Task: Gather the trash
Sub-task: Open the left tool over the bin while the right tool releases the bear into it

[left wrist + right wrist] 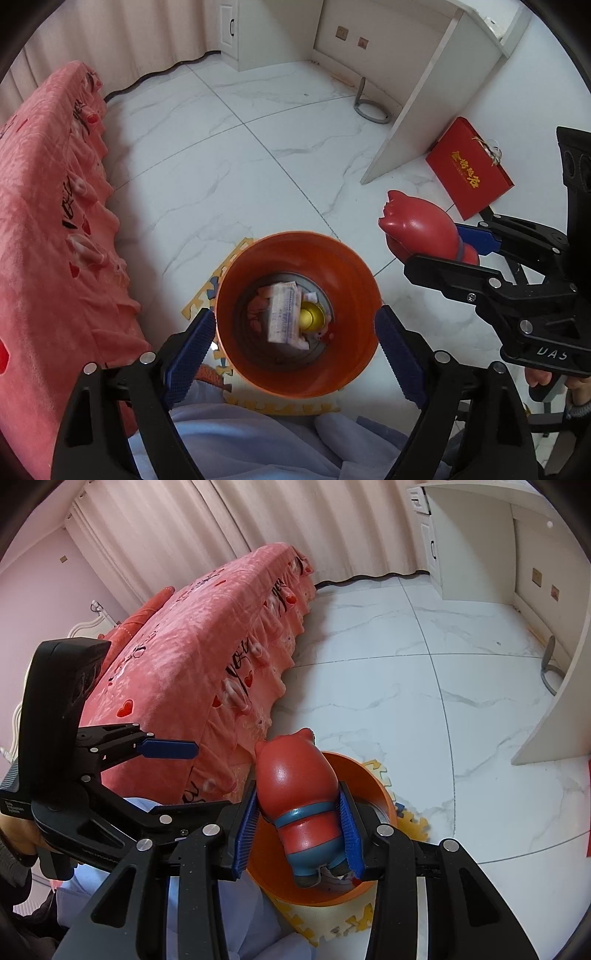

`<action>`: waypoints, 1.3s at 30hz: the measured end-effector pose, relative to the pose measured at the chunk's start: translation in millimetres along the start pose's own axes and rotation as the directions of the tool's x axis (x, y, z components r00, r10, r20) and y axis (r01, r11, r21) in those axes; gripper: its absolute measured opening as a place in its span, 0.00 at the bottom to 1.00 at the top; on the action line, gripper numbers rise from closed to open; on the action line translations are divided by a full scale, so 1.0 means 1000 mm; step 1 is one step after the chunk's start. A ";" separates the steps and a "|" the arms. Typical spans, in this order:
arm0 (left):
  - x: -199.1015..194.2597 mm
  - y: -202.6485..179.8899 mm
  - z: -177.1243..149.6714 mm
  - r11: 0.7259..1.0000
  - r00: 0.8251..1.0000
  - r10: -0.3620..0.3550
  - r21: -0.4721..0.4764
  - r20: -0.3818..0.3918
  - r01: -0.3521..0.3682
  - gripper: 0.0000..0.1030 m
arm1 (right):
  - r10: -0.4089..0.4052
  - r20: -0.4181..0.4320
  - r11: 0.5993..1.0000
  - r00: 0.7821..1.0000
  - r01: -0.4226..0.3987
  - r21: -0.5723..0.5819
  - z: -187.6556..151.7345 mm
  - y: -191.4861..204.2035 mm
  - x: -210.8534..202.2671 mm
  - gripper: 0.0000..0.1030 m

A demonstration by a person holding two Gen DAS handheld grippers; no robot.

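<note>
From the left wrist camera, one round orange bin (299, 314) of smooth plastic sits on the floor between the two blue ribbed pads of the left gripper (295, 343), whose jaws stand wide apart, either side of the rim without visibly pressing it. Inside the bin lie one crumpled printed paper packet (284, 314) and one shiny yellow round item (310, 317), plus a few smaller scraps too blurred to name. At 3 o'clock the right gripper (458, 243) clamps one glossy red pig-shaped toy (417, 225), held in the air just beside the bin's rim. One flat red box (469, 170) with gold lettering leans at 2 o'clock against a white desk panel (417, 110). A pink fleecy bedspread (48, 206) fills 9 o'clock.

From the right wrist camera, the right gripper (301, 827) has its jaws closed on the toy (295, 786) (rounded, smooth, with two blue bands around its lower body), directly over the bin (373, 779). The left gripper (147, 753) shows at 9 o'clock with one blue finger (170, 748) visible. A yellow foam puzzle mat (413, 819) lies under the bin on the white marble-patterned tile floor (406, 664).
</note>
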State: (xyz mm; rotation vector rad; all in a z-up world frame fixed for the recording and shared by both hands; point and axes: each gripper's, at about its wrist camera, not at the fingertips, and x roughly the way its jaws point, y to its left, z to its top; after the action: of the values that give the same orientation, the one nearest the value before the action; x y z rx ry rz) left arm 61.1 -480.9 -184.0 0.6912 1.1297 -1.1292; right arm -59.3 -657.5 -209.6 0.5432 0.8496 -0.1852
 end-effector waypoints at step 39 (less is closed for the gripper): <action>-0.051 0.032 -0.040 0.991 0.995 0.096 -0.095 0.041 -0.091 0.85 | 0.016 0.011 0.997 1.000 -0.015 -0.071 0.013 0.056 -0.006 0.72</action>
State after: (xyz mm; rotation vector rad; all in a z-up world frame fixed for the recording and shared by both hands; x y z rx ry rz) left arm 76.7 -418.3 -152.5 0.6368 1.0931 -1.0022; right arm -33.8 -617.0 -176.4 0.4813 0.8374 -0.1434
